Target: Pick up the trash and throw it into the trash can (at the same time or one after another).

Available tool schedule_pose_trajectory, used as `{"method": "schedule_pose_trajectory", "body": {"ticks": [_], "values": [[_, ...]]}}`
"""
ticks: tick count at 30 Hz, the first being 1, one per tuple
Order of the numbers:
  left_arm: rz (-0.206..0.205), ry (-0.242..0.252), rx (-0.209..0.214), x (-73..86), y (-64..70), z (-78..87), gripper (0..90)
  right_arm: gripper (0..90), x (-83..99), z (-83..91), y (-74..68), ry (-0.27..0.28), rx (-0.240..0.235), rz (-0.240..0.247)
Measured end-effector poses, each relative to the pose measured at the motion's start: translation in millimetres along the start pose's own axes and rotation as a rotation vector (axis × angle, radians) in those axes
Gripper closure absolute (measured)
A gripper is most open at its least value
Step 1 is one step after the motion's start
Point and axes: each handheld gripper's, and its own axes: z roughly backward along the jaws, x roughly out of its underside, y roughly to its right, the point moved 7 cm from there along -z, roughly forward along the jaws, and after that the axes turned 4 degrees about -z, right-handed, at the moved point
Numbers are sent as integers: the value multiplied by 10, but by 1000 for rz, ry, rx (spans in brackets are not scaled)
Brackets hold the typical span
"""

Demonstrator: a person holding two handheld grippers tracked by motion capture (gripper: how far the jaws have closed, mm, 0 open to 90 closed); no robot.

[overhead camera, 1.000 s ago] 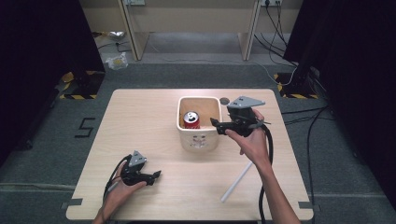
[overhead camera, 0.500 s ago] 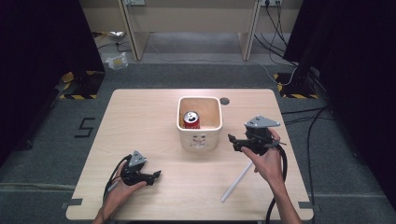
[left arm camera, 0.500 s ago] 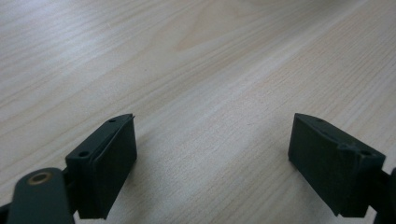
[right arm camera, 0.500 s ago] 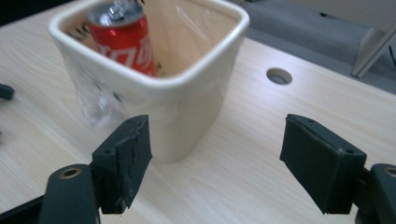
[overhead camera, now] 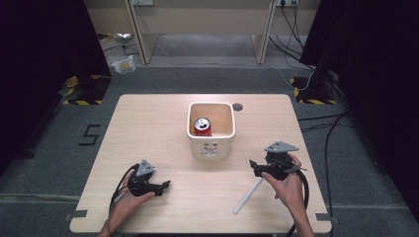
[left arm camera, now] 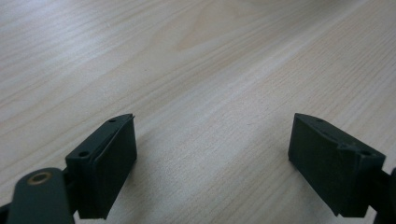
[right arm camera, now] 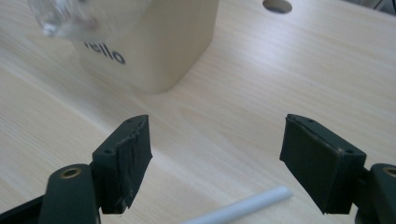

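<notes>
A cream bin [overhead camera: 211, 143] stands mid-table with a red can [overhead camera: 201, 127] upright inside it. A white tube [overhead camera: 248, 196] lies on the wood at the front right. My right gripper [overhead camera: 254, 166] hovers just above the tube's far end, open, pointing left toward the bin. In the right gripper view the right gripper [right arm camera: 215, 158] holds nothing; the tube [right arm camera: 243, 207] lies low between the jaws and the bin [right arm camera: 149, 46] is ahead at the left. My left gripper [overhead camera: 166, 184] rests open at the front left; in the left gripper view the left gripper [left arm camera: 212, 163] spans bare wood.
The wooden table [overhead camera: 148, 128] has a round cable hole [overhead camera: 237, 106] behind the bin, also seen as the hole [right arm camera: 277, 5] in the right gripper view. Desks and cables lie on the grey floor beyond the table. Dark curtains flank both sides.
My right gripper has drawn back from beside the bin toward the front right, ending over the white tube. The left gripper has stayed put.
</notes>
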Motion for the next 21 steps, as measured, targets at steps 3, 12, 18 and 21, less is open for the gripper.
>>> {"method": "schedule_pose_trajectory", "body": {"ticks": [3,12,18,21], "values": [[-1,-3,-1,1,0,2,144,248,125,-60,5,-16,21,-6],[0,0,-2,0,0,0,144,258,380,-180,-14,-57,27,-36],[-1,-1,-2,1,-1,1,144,267,522,-224,-4,-91,25,-61],[-1,-1,-2,0,0,1,144,279,594,-248,-27,-114,14,-68]]}}
